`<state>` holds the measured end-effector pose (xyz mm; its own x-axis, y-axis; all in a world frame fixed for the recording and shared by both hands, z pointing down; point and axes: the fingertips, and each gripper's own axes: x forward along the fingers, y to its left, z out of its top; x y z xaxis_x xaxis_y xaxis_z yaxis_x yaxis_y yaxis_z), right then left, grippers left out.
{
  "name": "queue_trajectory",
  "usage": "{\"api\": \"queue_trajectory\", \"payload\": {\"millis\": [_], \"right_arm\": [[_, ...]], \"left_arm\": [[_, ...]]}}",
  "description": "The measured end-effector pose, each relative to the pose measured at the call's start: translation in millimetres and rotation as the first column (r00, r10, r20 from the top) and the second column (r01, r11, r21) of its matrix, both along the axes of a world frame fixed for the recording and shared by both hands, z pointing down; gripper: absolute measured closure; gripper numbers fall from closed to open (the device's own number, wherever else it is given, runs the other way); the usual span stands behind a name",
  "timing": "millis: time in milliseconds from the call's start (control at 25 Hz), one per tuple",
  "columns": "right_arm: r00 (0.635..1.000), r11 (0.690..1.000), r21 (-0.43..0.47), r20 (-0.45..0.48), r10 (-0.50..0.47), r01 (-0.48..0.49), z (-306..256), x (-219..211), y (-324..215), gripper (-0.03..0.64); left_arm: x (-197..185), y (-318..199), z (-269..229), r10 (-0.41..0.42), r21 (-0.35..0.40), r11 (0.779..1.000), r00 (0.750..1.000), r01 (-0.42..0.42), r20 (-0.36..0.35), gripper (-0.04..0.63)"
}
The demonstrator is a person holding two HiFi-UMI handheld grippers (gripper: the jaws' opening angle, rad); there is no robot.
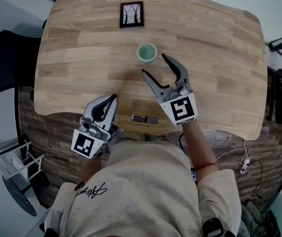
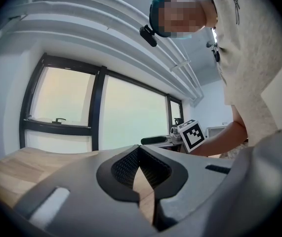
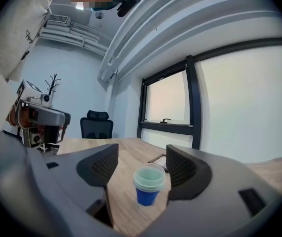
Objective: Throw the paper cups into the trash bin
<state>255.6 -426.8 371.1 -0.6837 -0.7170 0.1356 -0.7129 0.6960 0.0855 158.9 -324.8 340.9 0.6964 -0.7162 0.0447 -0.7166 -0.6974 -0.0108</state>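
Observation:
A small stack of paper cups point(image 1: 146, 52), blue with pale green rims, stands upright near the middle of the wooden table point(image 1: 81, 58). My right gripper point(image 1: 153, 64) is open just short of it, jaws spread to either side of the near side of the cups. In the right gripper view the cups point(image 3: 148, 184) stand a little ahead of the gripper point(image 3: 141, 163), between the two pads and touching neither. My left gripper point(image 1: 114, 98) hovers at the table's near edge, shut and empty. In the left gripper view its tips point(image 2: 139, 150) meet.
A black-framed picture point(image 1: 131, 15) lies flat at the table's far side, beyond the cups. A black office chair point(image 1: 2, 58) stands off the table's left end. A small dark object point(image 1: 143, 118) lies below the near edge. Cables trail on the floor at right point(image 1: 244, 162).

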Motion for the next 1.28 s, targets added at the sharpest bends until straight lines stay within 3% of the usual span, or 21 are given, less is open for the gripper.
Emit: {"api": "queue_trajectory", "payload": {"millis": [360, 560, 680, 1280], "right_arm": [[1.0, 1.0, 0.017, 0.018, 0.016, -0.017, 28, -5, -25, 0.308], [1.0, 1.0, 0.008, 0.01, 0.01, -0.01, 40, -8, -34, 0.299], [1.0, 1.0, 0.011, -0.013, 0.007, -0.007, 50, -11, -38, 0.295], [0.999, 0.997, -0.074, -0.046, 0.006, -0.009, 93, -16, -53, 0.279]], "left_arm": [[-9, -1, 13, -0.045, -0.037, 0.998, 0.999, 0.045, 0.017, 0.592], [-6, 0, 15, -0.038, -0.046, 0.998, 0.999, 0.038, 0.004, 0.592], [-7, 2, 21, -0.034, -0.055, 0.998, 0.999, 0.036, 0.03, 0.592], [-6, 3, 26, -0.049, -0.083, 0.995, 0.998, 0.051, 0.028, 0.592]]}}
